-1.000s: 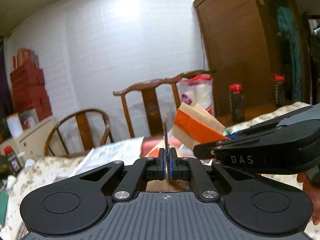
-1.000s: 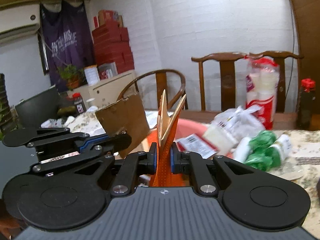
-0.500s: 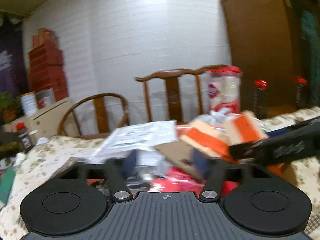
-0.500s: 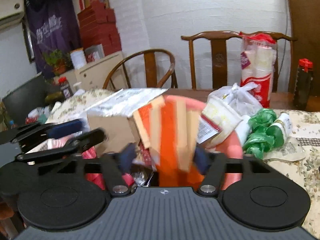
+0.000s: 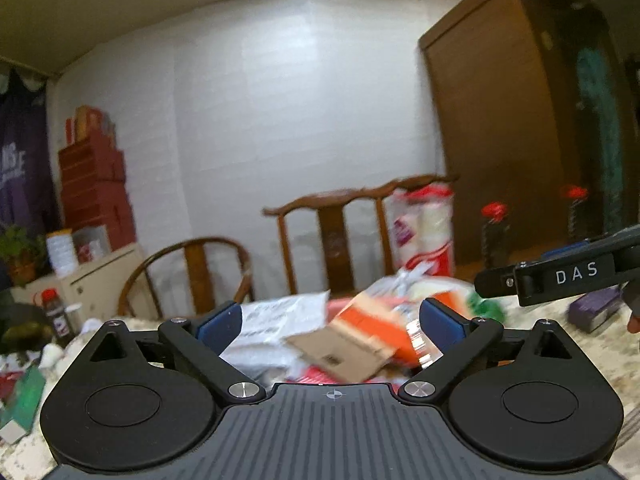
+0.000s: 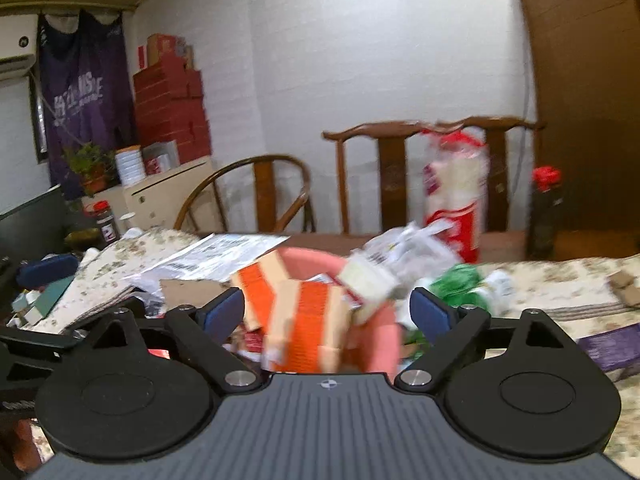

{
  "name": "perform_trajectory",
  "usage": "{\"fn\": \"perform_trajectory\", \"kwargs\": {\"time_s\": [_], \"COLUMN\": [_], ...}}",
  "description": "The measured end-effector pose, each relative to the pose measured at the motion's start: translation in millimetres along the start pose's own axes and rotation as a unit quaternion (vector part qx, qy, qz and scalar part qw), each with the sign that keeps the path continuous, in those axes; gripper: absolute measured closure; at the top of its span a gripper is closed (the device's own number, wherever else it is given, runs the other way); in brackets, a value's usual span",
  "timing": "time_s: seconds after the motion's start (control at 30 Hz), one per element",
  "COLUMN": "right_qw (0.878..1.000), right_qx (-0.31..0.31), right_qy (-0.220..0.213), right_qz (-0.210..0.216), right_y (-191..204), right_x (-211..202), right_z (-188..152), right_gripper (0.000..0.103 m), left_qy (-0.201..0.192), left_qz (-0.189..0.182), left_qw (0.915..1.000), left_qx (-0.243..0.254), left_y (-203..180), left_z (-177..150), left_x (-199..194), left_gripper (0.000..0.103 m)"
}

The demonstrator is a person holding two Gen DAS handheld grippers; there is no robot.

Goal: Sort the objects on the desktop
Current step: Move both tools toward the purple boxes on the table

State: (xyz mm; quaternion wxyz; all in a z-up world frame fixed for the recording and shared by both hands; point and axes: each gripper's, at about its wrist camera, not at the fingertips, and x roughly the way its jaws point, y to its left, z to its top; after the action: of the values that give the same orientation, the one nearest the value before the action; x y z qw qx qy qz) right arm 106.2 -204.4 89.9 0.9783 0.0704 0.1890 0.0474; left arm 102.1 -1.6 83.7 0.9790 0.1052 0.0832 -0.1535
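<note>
Cardboard scraps, orange [image 6: 304,320] and brown [image 5: 340,350], lie in the pink basin [image 6: 384,336] | our left gripper [image 5: 332,324] and right gripper [image 6: 328,308] both gape wide, empty, above it | we judge sorting partly done: green bags [image 6: 460,284], papers [image 6: 224,256], purple box [image 6: 608,344] remain on the table [image 6: 560,276]

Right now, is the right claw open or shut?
Open. Its two blue fingers stand wide apart, nothing gripped; the orange carton lies beyond them in the pink basin.
</note>
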Motion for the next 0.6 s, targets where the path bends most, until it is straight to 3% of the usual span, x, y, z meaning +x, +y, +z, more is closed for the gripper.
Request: {"fn": "perform_trajectory", "kwargs": {"time_s": [0.2, 0.4, 0.6], "right_qw": [0.999, 0.992, 0.979], "right_qx": [0.017, 0.044, 0.117], "right_qy": [-0.017, 0.003, 0.017], "right_qz": [-0.045, -0.114, -0.167], "right_y": [-44, -105, -180], "right_x": [-44, -69, -78], "right_z": [-4, -25, -41], "right_gripper": [0.007, 0.005, 0.004], "left_qy": [-0.024, 0.000, 0.031], "left_qz": [-0.062, -0.139, -0.139], "left_qw": [0.9978, 0.9902, 0.9895], "left_qx": [0.004, 0.018, 0.021], "left_y": [-47, -116, -165], "left_z": [7, -4, -7], "left_x": [-13, 2, 45], "left_gripper": [0.000, 0.000, 0.000]}}
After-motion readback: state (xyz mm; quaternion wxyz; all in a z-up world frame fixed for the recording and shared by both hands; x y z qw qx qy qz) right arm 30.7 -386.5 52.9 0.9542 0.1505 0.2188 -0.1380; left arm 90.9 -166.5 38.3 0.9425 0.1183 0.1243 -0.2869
